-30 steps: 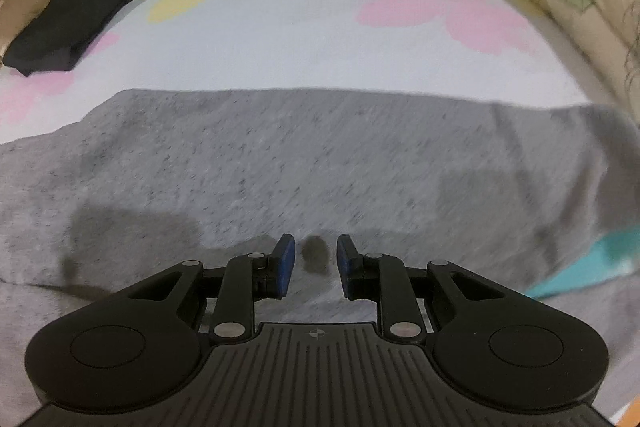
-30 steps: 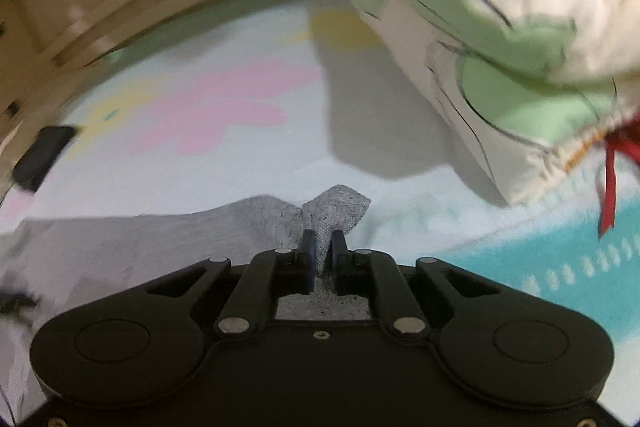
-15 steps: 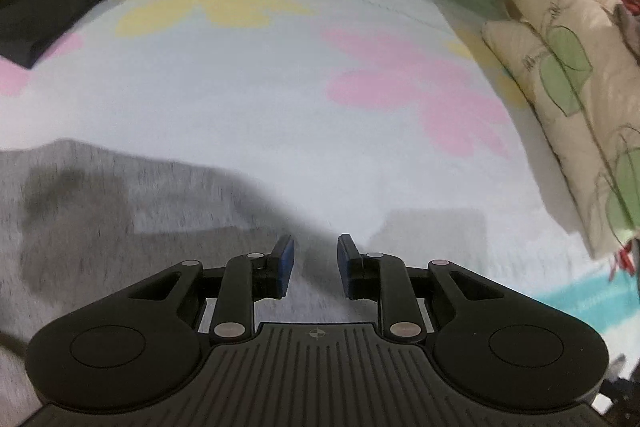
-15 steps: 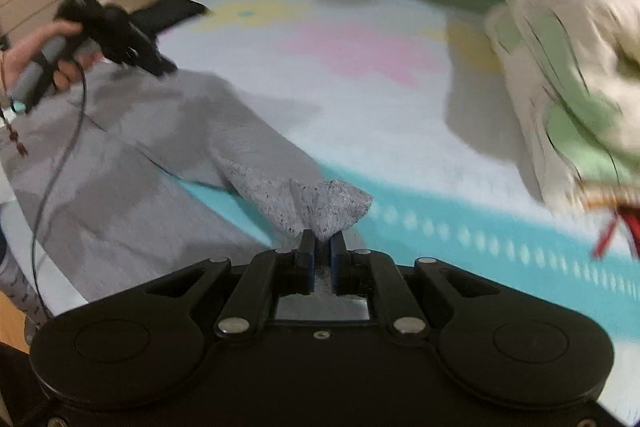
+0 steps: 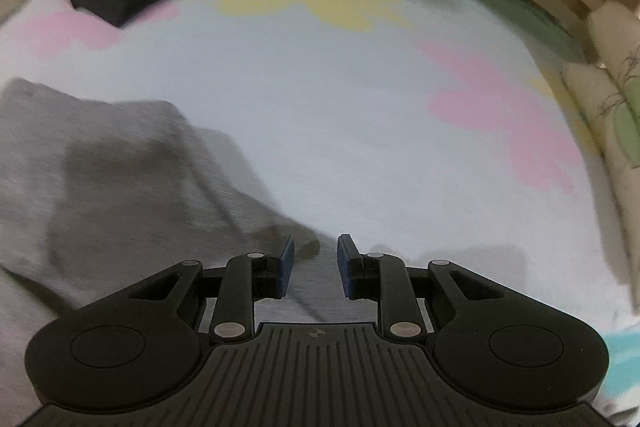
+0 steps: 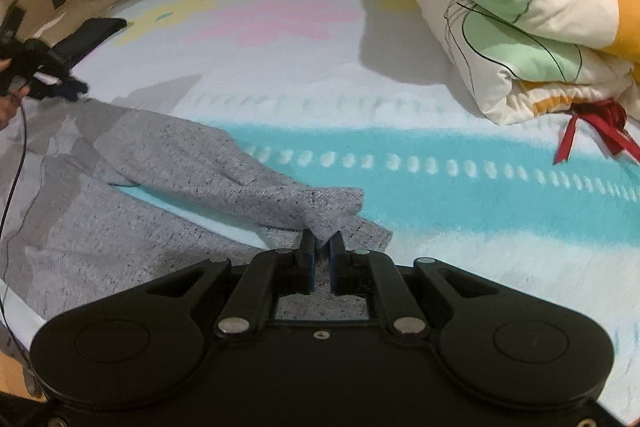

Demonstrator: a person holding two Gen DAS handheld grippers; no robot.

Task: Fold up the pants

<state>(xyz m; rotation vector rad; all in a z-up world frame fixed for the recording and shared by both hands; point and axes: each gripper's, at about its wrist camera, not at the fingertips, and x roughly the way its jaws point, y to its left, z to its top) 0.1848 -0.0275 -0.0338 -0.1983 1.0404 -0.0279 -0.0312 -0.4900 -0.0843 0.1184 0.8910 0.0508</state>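
Now the right gripper (image 6: 319, 247), shut on a leg end of the speckled grey knit pants (image 6: 168, 163) on the flowered bedsheet (image 6: 280, 67), should pull taut; the left gripper (image 5: 316, 259), part-open over the blurred cloth, seemingly holds nothing.

Black grippers (image 5: 316, 263), blue-padded jaws

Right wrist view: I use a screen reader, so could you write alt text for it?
The right gripper pinches the end of a leg of grey pants above a flowered sheet. At far left, a hand holds the left gripper by the pants; a folded quilt sits at upper right.
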